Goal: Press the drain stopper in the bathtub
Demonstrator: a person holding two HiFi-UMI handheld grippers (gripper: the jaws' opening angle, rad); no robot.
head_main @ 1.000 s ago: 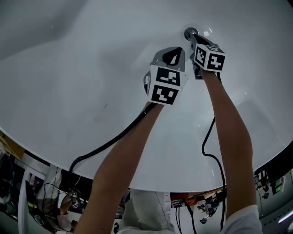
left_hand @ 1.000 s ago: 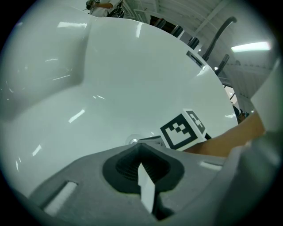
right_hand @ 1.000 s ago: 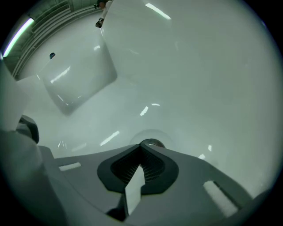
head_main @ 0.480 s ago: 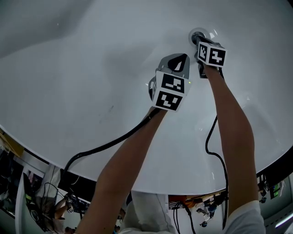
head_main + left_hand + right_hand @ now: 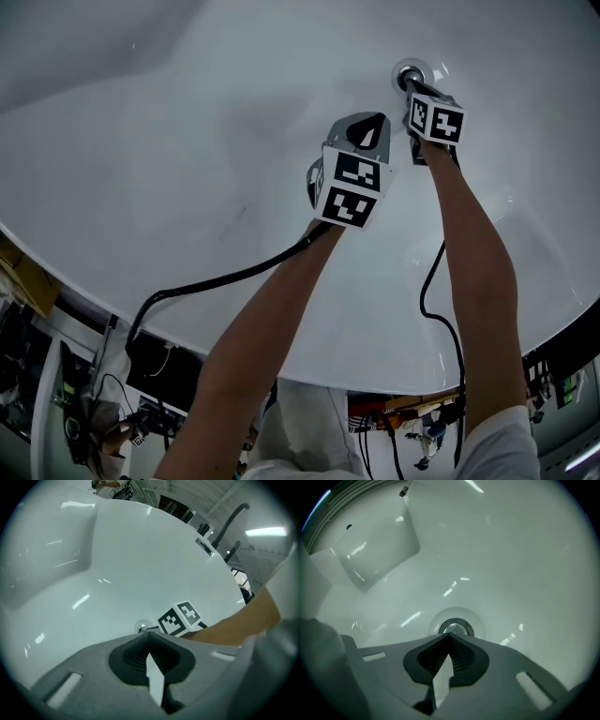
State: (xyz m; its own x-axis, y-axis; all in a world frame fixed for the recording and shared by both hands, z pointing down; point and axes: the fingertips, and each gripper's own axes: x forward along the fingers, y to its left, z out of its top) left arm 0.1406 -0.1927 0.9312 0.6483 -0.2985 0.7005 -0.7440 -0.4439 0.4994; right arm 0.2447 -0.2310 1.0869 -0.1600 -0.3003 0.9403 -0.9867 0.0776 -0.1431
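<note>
Pointing down into the white bathtub (image 5: 169,141), the right gripper (image 5: 411,86) has its tips at the round metal drain stopper (image 5: 404,70), which sits in a shallow ring in the tub's floor. In the right gripper view the two jaws are closed, their tips meeting in a point with nothing between them, and that point overlaps the near edge of the stopper (image 5: 457,626). Whether it actually touches the metal cannot be told.

The left gripper (image 5: 364,127) hangs just beside the right one, a little nearer the person and above bare tub floor. Its jaws are closed too and hold nothing. Its own view looks past them to the right gripper's marker cube (image 5: 180,618) and the stopper (image 5: 142,628) beyond. A black cable (image 5: 225,279) trails from the left gripper over the tub's rim.
</note>
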